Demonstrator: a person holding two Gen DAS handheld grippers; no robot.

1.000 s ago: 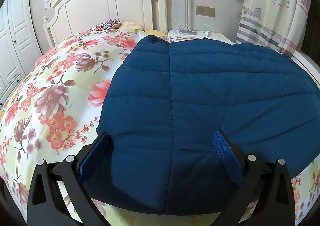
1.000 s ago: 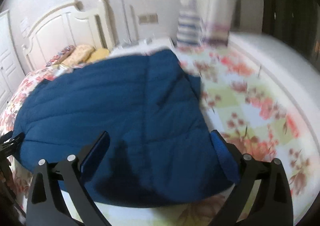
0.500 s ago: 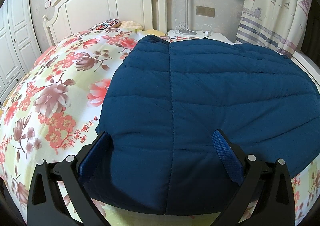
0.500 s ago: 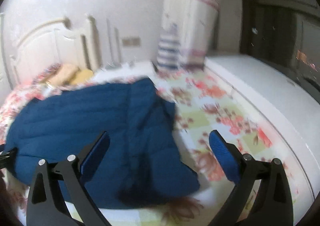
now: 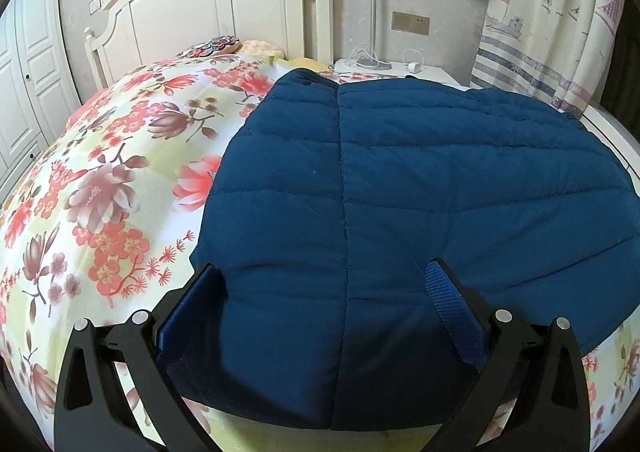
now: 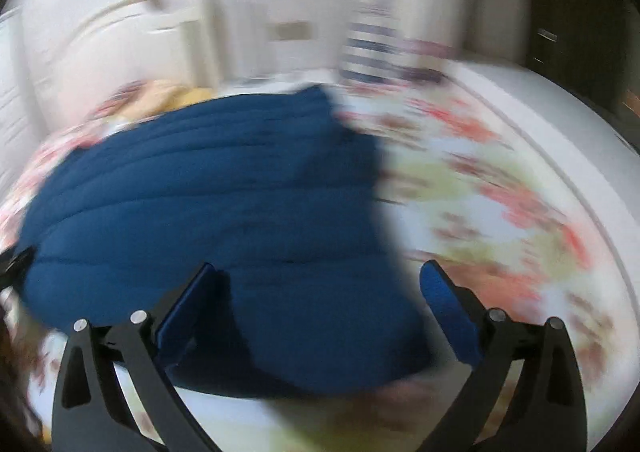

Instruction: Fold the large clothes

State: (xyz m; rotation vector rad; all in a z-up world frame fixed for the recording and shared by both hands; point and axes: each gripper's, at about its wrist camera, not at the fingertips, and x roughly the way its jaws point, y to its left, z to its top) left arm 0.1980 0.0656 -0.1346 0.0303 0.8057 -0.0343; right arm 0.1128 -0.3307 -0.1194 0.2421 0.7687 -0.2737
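I see the blue jacket (image 5: 400, 192) lying on the flowered bedspread (image 5: 100, 172). My left gripper (image 5: 328, 292) and right gripper (image 6: 320, 288) are both spread wide, gripping nothing.

The left wrist camera sat low and close over the near edge of the quilted navy coat (image 5: 400, 192), looking forward between the spread fingers of the left gripper (image 5: 326, 304) along the bed (image 5: 100, 180) toward the white headboard (image 5: 208, 0), with the nightstand (image 5: 432, 70) and curtain (image 5: 552, 12) at the far right. The right wrist camera looked the same general way from further right, between the fingers of the right gripper (image 6: 320, 300), its picture smeared by motion blur. It took in the coat's right edge and the floral bedspread (image 6: 500, 192) beyond it. Both views shared the coat, headboard, curtain and bedspread.
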